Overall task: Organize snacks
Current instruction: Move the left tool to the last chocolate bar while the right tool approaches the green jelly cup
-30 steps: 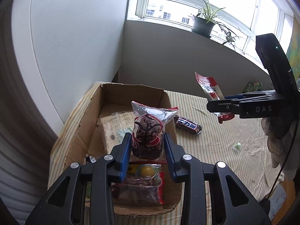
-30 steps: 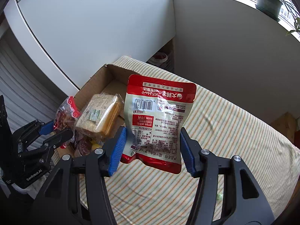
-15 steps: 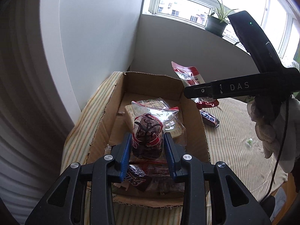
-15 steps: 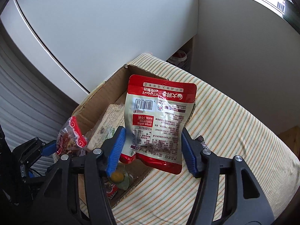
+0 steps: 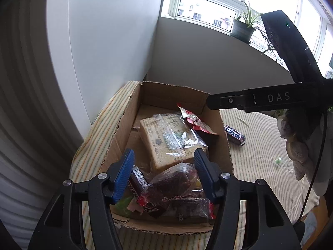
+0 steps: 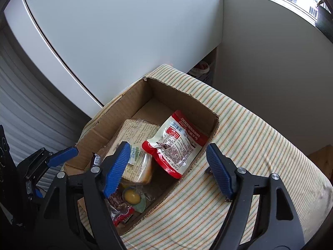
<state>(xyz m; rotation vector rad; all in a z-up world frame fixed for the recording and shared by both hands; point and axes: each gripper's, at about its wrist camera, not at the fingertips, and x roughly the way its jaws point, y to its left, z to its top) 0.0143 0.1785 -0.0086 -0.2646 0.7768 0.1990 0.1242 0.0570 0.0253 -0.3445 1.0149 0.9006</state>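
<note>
An open cardboard box stands on the striped tablecloth and holds several snacks. My left gripper hovers over its near end with the jaws opening. The dark red clear-wrapped snack bag lies loose in the box below the jaws, touched by neither pad. My right gripper is above the box's right side, jaws also opening. The red and white pouch rests in the box, leaning against the right wall and the wrapped bread, free of the pads.
A dark chocolate bar lies on the striped tablecloth right of the box. A gloved hand holds the right gripper. White walls stand close behind and left of the box. A potted plant sits on the window sill.
Both grippers opened. The dark red bag dropped from the left jaws into the box's near end. The red and white pouch fell from the right jaws into the box, after the right gripper moved over it.
</note>
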